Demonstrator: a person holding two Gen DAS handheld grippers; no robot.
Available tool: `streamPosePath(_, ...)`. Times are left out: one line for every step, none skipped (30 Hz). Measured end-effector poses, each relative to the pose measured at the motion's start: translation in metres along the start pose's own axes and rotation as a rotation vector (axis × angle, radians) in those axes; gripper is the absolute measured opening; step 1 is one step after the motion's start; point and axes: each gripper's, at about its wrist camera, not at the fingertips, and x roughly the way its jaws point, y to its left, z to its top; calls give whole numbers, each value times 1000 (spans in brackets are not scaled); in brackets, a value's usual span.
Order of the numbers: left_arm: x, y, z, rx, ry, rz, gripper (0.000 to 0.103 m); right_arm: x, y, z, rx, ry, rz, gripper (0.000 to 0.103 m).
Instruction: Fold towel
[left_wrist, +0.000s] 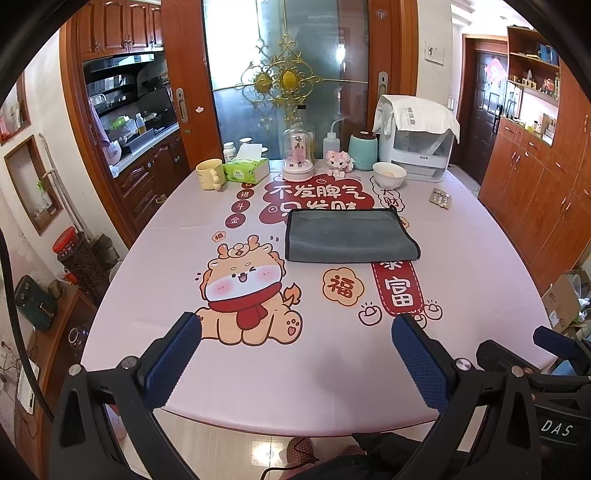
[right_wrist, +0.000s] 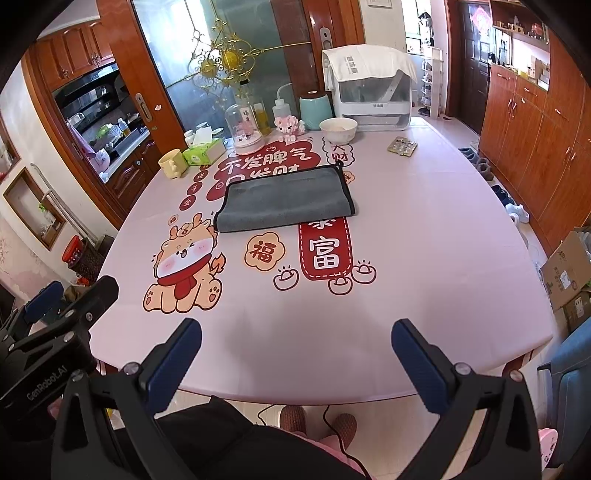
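Pink table (left_wrist: 461, 295): grey towel (left_wrist: 351, 236) flat, long axis left-right.

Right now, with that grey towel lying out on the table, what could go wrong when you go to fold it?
The grey towel lies far from both open grippers, the left hand-held gripper and the right hand-held gripper, so it may need a long reach.

Its far edge lies near the white bowl and pill pack; a wide swing might knock them.

2 wrist views from near table (left_wrist: 461, 280) edge, facing towel (left_wrist: 351, 236).
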Motion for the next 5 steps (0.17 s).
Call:
streamPosePath(0, 1, 0, 0, -1, 0, 102, 1, 0, 0, 1, 1, 0, 103)
streamPosePath(0, 1, 0, -1, -1, 1, 102, 0, 0, 0, 0, -1, -1, 103)
streamPosePath(0, 1, 0, -1, -1, 1, 102, 0, 0, 0, 0, 0, 0, 103)
streamPosePath(0, 1, 0, -1, -1, 1, 102, 0, 0, 0, 0, -1, -1, 103)
streamPosePath(0, 1, 0, -1, 0, 1, 102, 0, 0, 0, 1, 0, -1, 103)
